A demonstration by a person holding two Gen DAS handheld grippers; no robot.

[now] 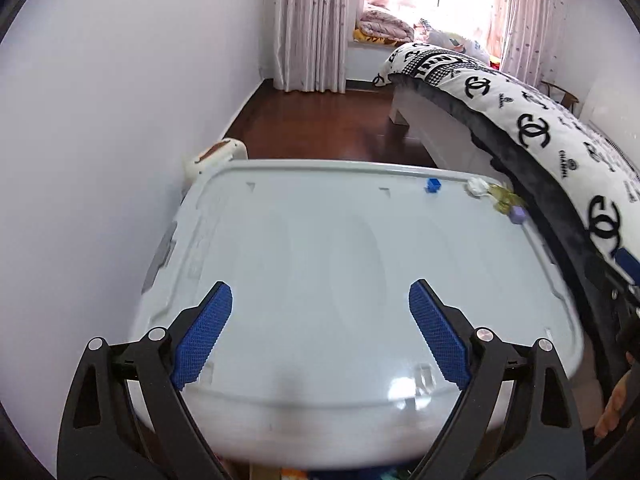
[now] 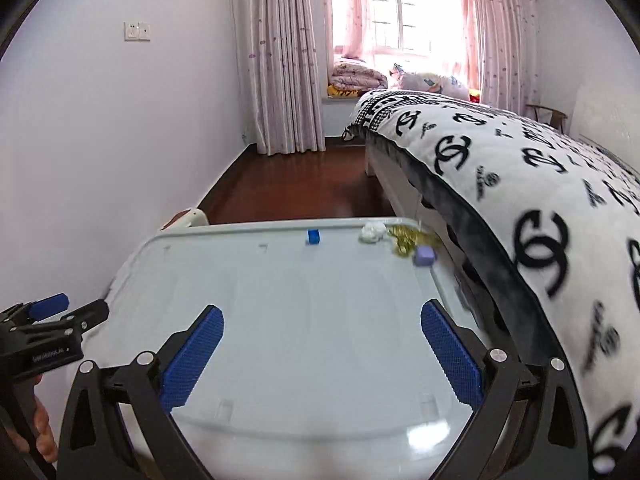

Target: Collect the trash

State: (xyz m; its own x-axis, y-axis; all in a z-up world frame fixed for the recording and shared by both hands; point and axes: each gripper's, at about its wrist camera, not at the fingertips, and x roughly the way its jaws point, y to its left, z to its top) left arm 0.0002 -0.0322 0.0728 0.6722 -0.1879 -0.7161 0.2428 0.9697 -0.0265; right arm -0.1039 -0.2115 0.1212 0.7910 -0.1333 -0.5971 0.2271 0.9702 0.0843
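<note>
A pale grey plastic bin lid [image 1: 312, 248] [image 2: 304, 320] fills the near view. At its far right corner lie a crumpled white paper wad [image 1: 477, 187] [image 2: 373, 233], a crinkled yellow-green wrapper [image 1: 505, 199] [image 2: 405, 240] and a small lilac block [image 1: 518, 214] [image 2: 425, 256]. A small blue block [image 1: 433, 184] [image 2: 313, 237] sits on the far rim. My left gripper [image 1: 320, 300] is open and empty over the near part of the lid. My right gripper [image 2: 322, 320] is open and empty, also well short of the trash. The left gripper [image 2: 64, 312] shows at the right wrist view's left edge.
A bed with a black-and-white logo blanket [image 1: 560, 140] [image 2: 540, 200] runs along the lid's right side. A white wall [image 1: 100, 120] stands on the left. A cream and brown object [image 1: 216, 156] [image 2: 188, 218] sits behind the lid's far left corner. Dark wood floor [image 1: 320, 120] and curtains lie beyond.
</note>
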